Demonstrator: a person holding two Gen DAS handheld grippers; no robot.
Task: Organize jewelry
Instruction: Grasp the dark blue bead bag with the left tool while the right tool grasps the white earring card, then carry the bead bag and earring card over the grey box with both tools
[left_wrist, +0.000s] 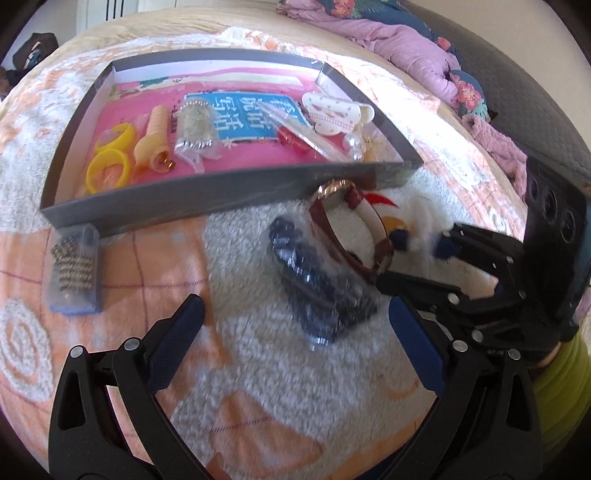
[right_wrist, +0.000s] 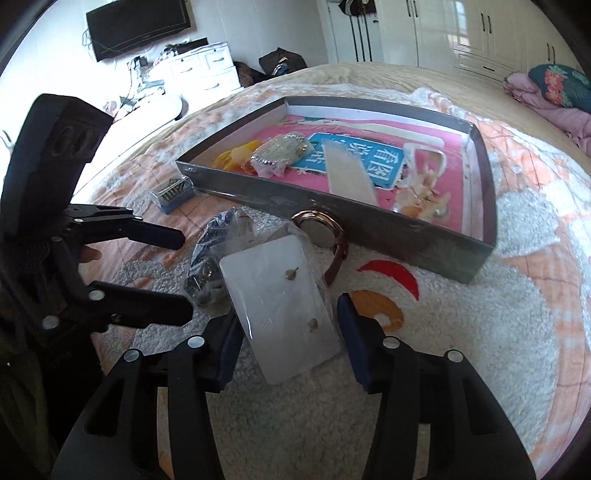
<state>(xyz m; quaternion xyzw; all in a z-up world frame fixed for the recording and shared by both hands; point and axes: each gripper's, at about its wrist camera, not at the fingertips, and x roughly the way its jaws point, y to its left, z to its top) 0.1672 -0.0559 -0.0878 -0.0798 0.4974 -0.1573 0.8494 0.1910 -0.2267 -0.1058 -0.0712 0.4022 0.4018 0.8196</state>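
- Left gripper (left_wrist: 295, 317): jaws spread wide, nothing between them. It hangs over the fuzzy blanket (left_wrist: 258, 376), with the bag of dark beads (left_wrist: 319, 284) lying just ahead of its fingertips, a bit toward the right finger.
- Right gripper (right_wrist: 290, 332): jaws also apart. A white earring card in a clear sleeve (right_wrist: 280, 306) sits in the gap between the fingers. Can't tell if either pad actually touches it, so it doesn't look pinched.
- In the left wrist view, the right gripper (left_wrist: 417, 258) comes in from the right side, its tips right by the watch.
- The watch (left_wrist: 351, 225), gold rim and brown strap, lies just past the bead bag, leaning against the near wall of the grey tray (left_wrist: 221, 195).
- Inside the tray, further ahead: yellow rings (left_wrist: 109, 162) at the left, a silvery bead bag (left_wrist: 195, 127) next to them, a cream hair clip (left_wrist: 336, 112) and pearls (left_wrist: 352, 146) toward the right.
- Small clear box of metal beads (left_wrist: 74, 266) sits outside the tray, off to the left of the left gripper, touching the tray's near corner.
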